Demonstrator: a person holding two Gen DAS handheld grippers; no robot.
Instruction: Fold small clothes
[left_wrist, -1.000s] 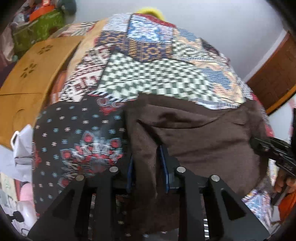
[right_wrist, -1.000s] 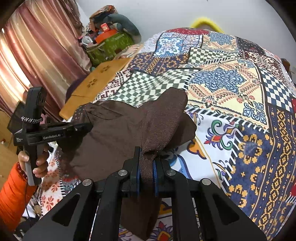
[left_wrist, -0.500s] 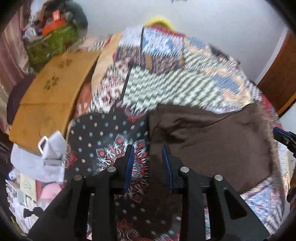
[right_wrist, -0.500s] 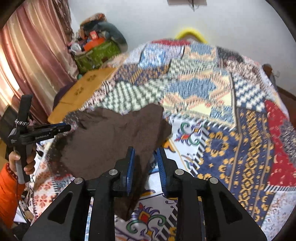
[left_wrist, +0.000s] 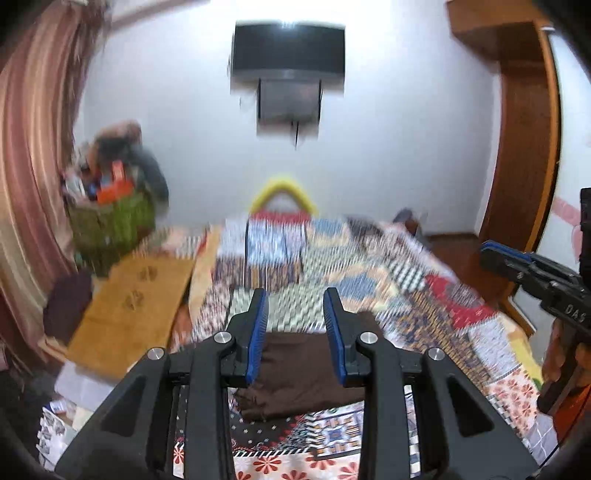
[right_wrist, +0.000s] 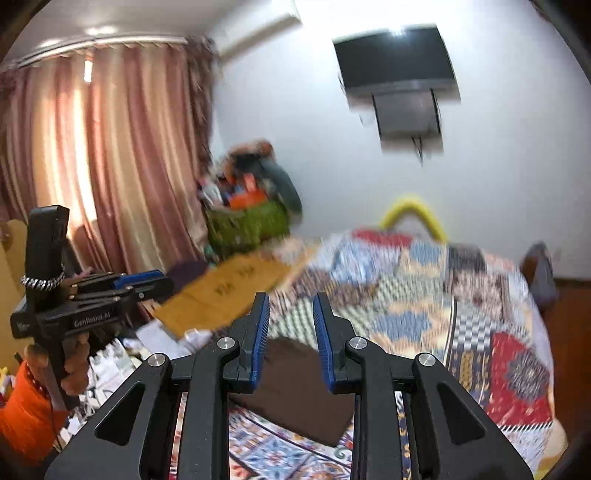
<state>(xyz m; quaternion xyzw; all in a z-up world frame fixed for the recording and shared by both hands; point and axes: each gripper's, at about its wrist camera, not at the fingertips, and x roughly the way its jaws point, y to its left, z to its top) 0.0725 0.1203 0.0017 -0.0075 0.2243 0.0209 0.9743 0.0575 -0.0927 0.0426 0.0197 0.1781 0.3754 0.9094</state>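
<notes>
The left tool (left_wrist: 294, 314) is seen with its blue-padded jaws parted and nothing gripped between them; it is raised above the bed. The right tool (right_wrist: 291, 317) is likewise parted and empty, and it is also seen at the right edge of the left wrist view, carried by a hand (left_wrist: 561, 363). In the right wrist view, the left tool is seen at the left edge, carried by a hand (right_wrist: 75, 363) with an orange sleeve (right_wrist: 27, 413).

Below both tools, the brown garment (left_wrist: 295, 373) lies folded flat on the patchwork bedspread (left_wrist: 424, 295), near the bed's near edge and toward its left side. It is touched by neither tool.

A wooden board (left_wrist: 133, 306) lies along the left edge of the bed. A green basket (right_wrist: 247, 225) stands beyond it, beside the curtain (right_wrist: 110, 155). A wall-mounted screen (left_wrist: 288, 48) is fixed above the far end of the bed.
</notes>
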